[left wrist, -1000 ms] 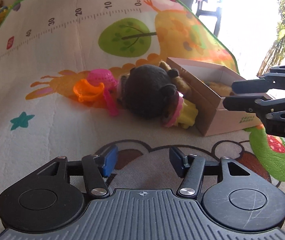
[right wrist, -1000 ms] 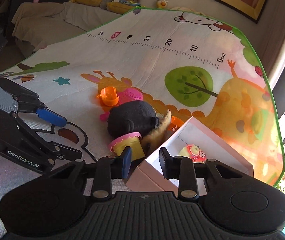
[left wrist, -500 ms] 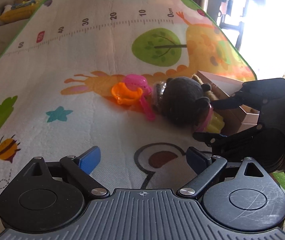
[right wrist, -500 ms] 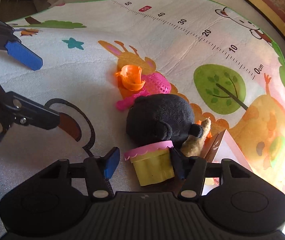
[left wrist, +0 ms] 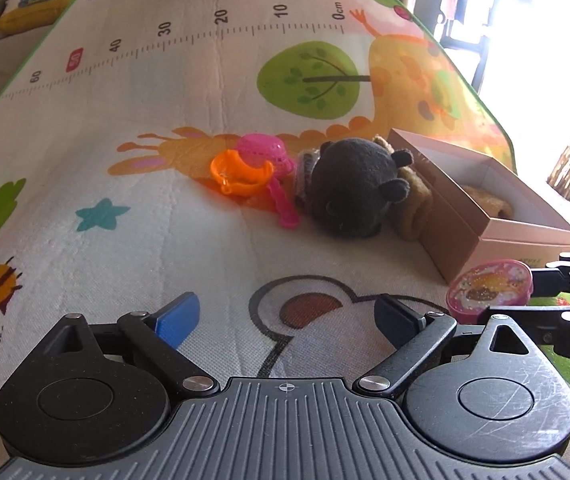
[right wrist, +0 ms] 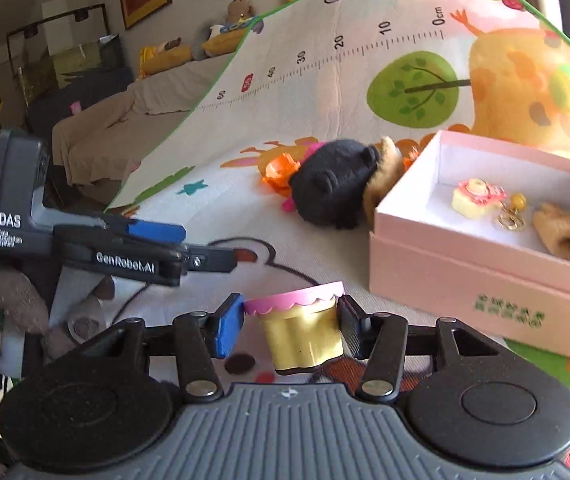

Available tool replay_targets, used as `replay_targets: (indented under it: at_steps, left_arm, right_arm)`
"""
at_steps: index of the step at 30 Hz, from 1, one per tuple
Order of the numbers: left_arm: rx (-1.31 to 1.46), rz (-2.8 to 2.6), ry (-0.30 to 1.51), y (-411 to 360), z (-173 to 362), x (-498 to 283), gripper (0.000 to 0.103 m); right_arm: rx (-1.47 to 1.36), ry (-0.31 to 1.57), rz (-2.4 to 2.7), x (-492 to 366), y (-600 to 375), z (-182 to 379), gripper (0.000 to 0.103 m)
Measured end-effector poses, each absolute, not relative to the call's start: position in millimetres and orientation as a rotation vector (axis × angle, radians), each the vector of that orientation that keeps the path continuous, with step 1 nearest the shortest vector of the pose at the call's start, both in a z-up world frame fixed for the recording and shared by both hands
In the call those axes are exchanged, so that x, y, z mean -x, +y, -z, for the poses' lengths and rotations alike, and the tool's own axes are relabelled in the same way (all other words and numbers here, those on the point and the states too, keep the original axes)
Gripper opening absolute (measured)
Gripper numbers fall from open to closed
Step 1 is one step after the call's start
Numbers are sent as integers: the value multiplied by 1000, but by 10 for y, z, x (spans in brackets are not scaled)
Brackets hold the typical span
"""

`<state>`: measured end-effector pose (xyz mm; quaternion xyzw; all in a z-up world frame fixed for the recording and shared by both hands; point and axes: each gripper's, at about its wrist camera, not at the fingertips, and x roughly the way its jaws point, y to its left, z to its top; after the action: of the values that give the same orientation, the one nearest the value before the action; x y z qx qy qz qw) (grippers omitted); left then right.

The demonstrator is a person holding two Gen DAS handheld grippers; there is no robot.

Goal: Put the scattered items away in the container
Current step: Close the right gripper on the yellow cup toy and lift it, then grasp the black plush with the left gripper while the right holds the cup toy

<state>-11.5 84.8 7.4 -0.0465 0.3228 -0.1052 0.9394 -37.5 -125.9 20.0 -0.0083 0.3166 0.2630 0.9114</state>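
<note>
The yellow cup (right wrist: pixel 303 330) with the pink scalloped lid sits upright between the pads of your right gripper (right wrist: pixel 292 328), clamped on both sides and lifted clear of the play mat (right wrist: pixel 325 92). From the left wrist view the same cup shows its glittery pink lid face-on (low at the right edge). It is just in front of the pink box (right wrist: pixel 485 276), outside it, near the box's front wall.

Inside the box lie a small yellow-and-pink toy cake (right wrist: pixel 473 198), a gold keyring (right wrist: pixel 511 218) and a tan plush piece (right wrist: pixel 565 236), all on the white floor of the box.

Against the box's left wall rests a black plush toy (left wrist: pixel 355 188), touching a tan plush (left wrist: pixel 415 204) wedged between it and the box. Just beyond the black plush are an orange toy cup (left wrist: pixel 241 172) and a pink toy strainer (left wrist: pixel 265 152), touching each other.

Your left gripper (left wrist: pixel 287 316) hangs over bare mat with its jaws wide apart, having just been opening, and nothing is between them.
</note>
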Motion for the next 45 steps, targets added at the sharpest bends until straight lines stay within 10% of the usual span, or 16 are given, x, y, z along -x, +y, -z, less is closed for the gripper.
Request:
replay_targets:
  at_steps: [21, 26, 30, 42, 45]
  left_arm:
    - [-191, 261, 593, -47, -163, -780, 98]
    - [-241, 234, 609, -69, -129, -838, 68]
    - [-234, 249, 625, 62, -217, -568, 66]
    - [-157, 404, 673, 378, -331, 825, 72]
    - [-228, 305, 641, 451, -312, 911, 90]
  right_arm:
    - [13, 568, -445, 701, -1594, -91, 80]
    - [3, 591, -451, 658, -1599, -79, 82]
    - [24, 580, -454, 679, -1567, -81, 83]
    - [114, 570, -454, 731, -1437, -73, 87]
    - [147, 563, -438, 758, -1396, -71, 88]
